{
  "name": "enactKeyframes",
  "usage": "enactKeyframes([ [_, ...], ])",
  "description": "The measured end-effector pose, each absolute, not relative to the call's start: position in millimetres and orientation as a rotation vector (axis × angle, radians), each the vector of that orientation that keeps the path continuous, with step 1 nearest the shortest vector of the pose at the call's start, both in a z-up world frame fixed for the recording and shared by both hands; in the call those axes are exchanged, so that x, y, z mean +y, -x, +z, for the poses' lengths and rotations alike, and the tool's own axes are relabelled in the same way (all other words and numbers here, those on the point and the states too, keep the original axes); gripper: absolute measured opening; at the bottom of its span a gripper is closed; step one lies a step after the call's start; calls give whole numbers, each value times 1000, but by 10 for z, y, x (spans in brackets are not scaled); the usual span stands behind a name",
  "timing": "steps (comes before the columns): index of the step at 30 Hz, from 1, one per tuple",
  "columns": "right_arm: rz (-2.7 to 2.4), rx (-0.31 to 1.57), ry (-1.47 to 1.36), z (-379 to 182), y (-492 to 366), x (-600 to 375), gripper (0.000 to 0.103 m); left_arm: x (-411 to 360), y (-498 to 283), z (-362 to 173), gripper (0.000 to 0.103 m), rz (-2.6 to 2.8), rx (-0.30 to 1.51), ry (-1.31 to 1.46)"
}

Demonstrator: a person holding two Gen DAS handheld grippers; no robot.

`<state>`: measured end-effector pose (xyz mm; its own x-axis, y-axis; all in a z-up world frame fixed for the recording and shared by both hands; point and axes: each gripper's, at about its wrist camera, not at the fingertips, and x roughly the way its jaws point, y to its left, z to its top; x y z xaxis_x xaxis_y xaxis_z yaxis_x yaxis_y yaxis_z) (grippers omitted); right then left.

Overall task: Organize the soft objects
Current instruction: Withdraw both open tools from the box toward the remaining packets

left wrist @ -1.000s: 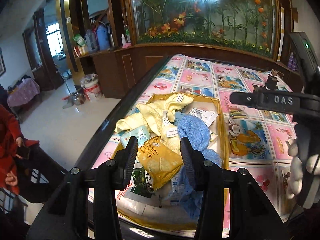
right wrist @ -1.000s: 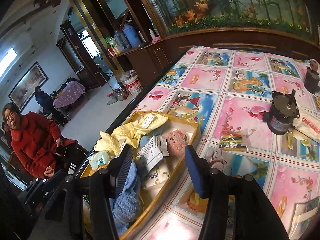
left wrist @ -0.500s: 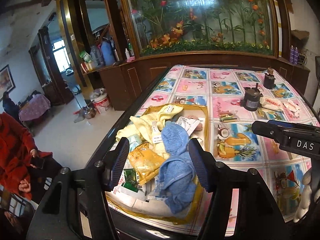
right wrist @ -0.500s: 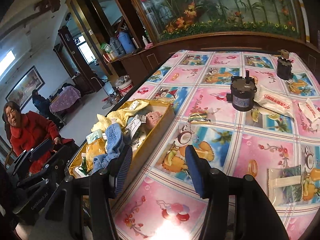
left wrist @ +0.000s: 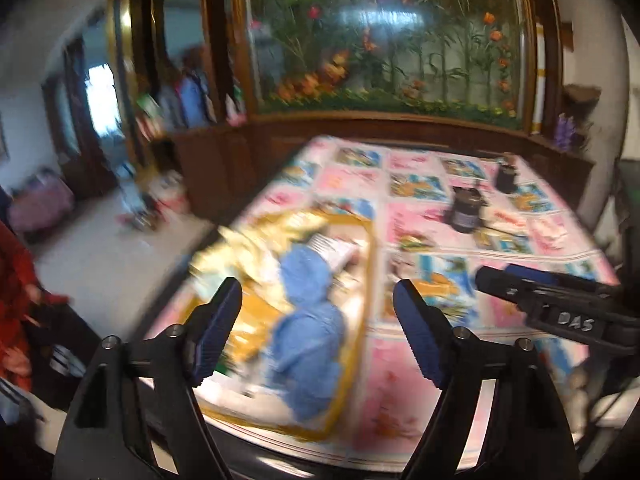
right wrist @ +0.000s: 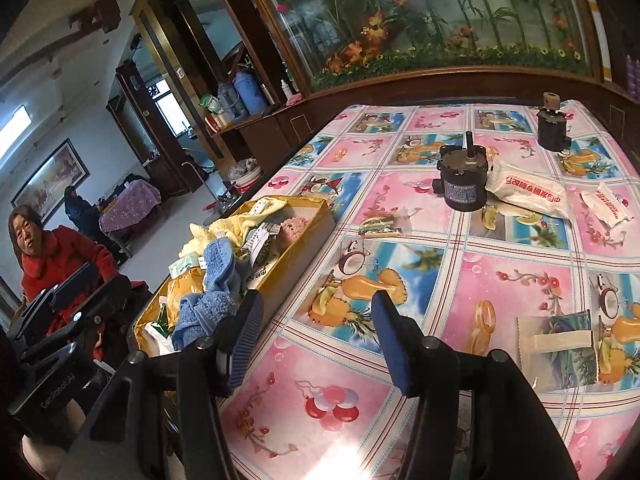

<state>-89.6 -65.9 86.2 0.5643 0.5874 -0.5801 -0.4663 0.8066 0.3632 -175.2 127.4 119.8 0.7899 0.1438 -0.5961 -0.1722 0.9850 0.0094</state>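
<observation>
A gold box (right wrist: 306, 246) at the table's left edge holds a blue towel (right wrist: 216, 280), a yellow cloth (right wrist: 236, 222), a pink sponge (right wrist: 294, 226) and packets. In the blurred left wrist view the box (left wrist: 370, 280) and blue towel (left wrist: 308, 320) lie ahead. My left gripper (left wrist: 318, 330) is open and empty above the box's near end. My right gripper (right wrist: 316, 340) is open and empty over the tablecloth, right of the box. The left gripper's body (right wrist: 60, 344) shows at the far left of the right wrist view.
On the patterned tablecloth stand two dark motors (right wrist: 462, 184) (right wrist: 552, 126), white packets (right wrist: 526, 190) (right wrist: 608, 210), a small packet (right wrist: 378, 228) and a clear bag (right wrist: 560, 346). A woman in red (right wrist: 52, 256) sits left of the table. A wooden cabinet (right wrist: 400, 92) stands behind.
Both grippers have pulled back and up from the box. The left gripper has opened wider and its view is now blurred by motion. The right gripper has swung right, over the tablecloth.
</observation>
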Motion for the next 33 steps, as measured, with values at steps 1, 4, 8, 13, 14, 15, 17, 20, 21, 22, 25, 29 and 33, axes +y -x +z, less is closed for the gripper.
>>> enactKeyframes([
  [1, 624, 744, -172, 864, 898, -653, 56, 1301, 1717, 1167, 79, 143, 659, 78],
  [4, 618, 722, -152, 875, 932, -648, 56, 1254, 1695, 1136, 79, 202, 642, 35],
  [8, 606, 727, -133, 870, 919, -623, 56, 1248, 1705, 1151, 79, 272, 614, 13],
  [13, 608, 686, -137, 1035, 961, -615, 56, 1436, 1779, 1178, 79, 347, 599, 47],
  [14, 610, 672, -128, 1086, 976, -602, 56, 1512, 1801, 1190, 79, 366, 589, 65],
  [15, 608, 653, -116, 1151, 995, -582, 56, 1583, 1811, 1189, 79, 389, 584, 78],
  [17, 618, 614, -94, 1289, 1033, -495, 56, 1702, 1805, 1166, 79, 416, 587, 98],
  [20, 734, 596, -44, 1443, 1156, -202, 62, 1856, 1830, 1118, 79, 475, 581, 114],
  [21, 782, 601, -13, 1447, 1216, -75, 66, 1889, 1842, 1106, 79, 501, 573, 110],
  [22, 804, 608, 17, 1420, 1260, 27, 70, 1924, 1837, 1088, 79, 528, 572, 101],
  [25, 818, 662, 76, 1218, 1286, 222, 70, 1971, 1800, 1066, 79, 561, 594, 82],
  [29, 791, 753, 87, 891, 1214, 118, 70, 1807, 1788, 1090, 79, 548, 590, 24],
  [33, 710, 815, 13, 690, 1130, -379, 70, 1509, 1675, 1092, 79, 407, 632, -7],
])
